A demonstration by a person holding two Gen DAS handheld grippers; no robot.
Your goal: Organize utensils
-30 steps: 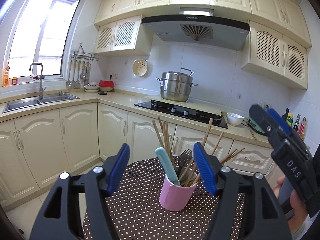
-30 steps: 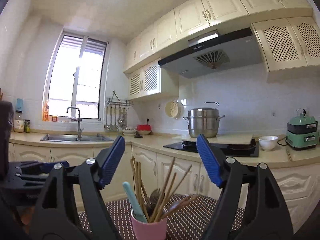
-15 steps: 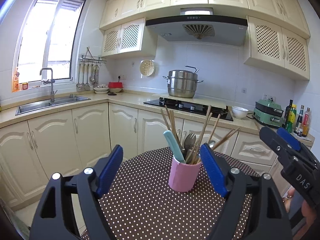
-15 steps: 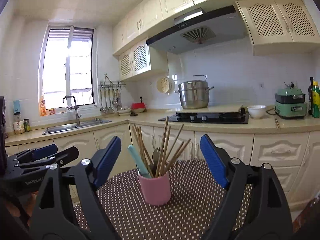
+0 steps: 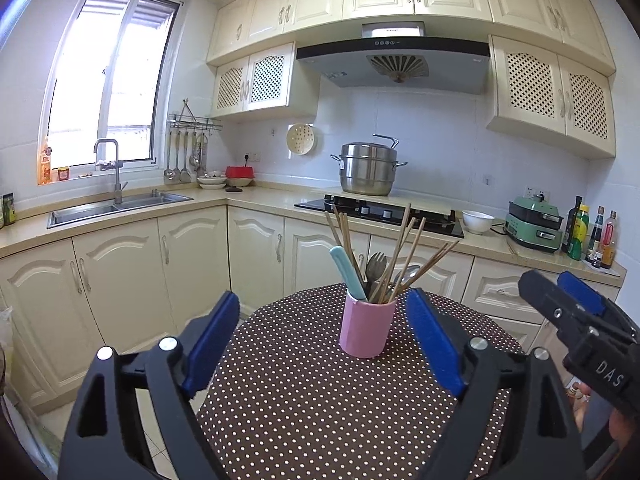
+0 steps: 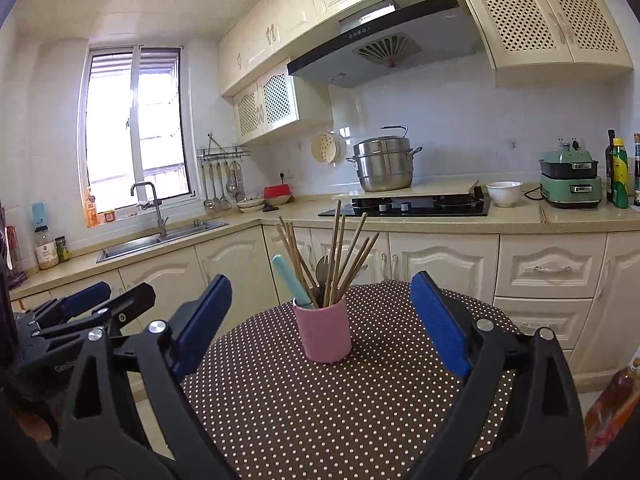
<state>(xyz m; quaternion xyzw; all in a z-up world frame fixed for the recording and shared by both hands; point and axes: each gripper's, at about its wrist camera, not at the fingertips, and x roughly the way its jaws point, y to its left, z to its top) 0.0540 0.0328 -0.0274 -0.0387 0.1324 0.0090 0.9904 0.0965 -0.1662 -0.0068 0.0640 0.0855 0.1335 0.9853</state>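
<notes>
The pink cup (image 5: 367, 331) of upright chopsticks (image 5: 404, 256) stands mid-frame on the dotted bench (image 5: 304, 408), ahead of both grippers. The left gripper (image 5: 326, 344) and right gripper (image 6: 320, 320) have just been spreading their fingers, nothing between them; neither looks clearly nearer.

A pink cup (image 5: 366, 332) stands on the round polka-dot table (image 5: 320, 400).

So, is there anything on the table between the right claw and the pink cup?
Nothing: right wrist view shows only bare dotted tablecloth between right claw and pink cup.
</notes>
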